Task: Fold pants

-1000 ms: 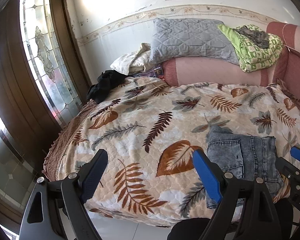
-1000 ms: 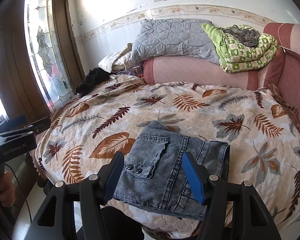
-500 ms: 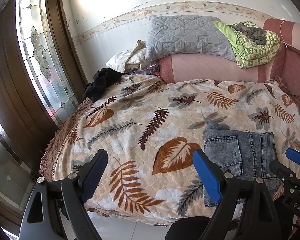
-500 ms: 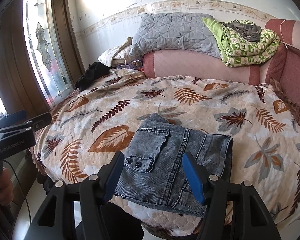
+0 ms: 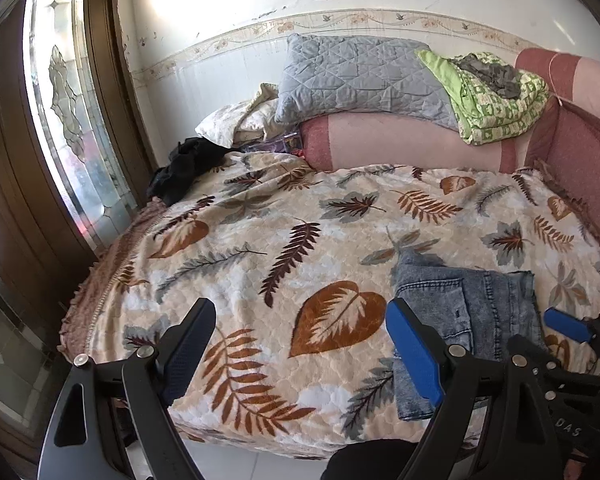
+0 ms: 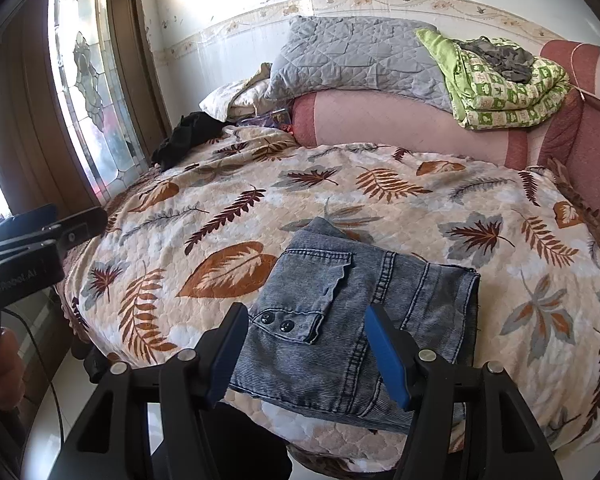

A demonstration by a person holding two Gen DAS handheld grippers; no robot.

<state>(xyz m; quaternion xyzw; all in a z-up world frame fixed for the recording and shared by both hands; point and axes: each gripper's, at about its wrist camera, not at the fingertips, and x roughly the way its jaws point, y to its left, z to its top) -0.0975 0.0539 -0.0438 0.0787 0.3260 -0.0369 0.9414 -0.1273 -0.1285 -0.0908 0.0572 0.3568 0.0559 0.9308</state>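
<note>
Above the folded pants point(image 6: 352, 320), both claws, left point(image 5: 300, 344) and right point(image 6: 306, 350), tilt downward, agape and empty.

folded pants point(image 6: 356, 320) on bedspread point(image 6: 420, 208), pillow point(image 6: 352, 60) behind

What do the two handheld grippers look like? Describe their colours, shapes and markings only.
Left gripper and right gripper match: black angular frames with silver pivot bolts and two flat paddle fingers, one with a blue pad. The left gripper's body shows pale lettering and a thin black cable.
</note>
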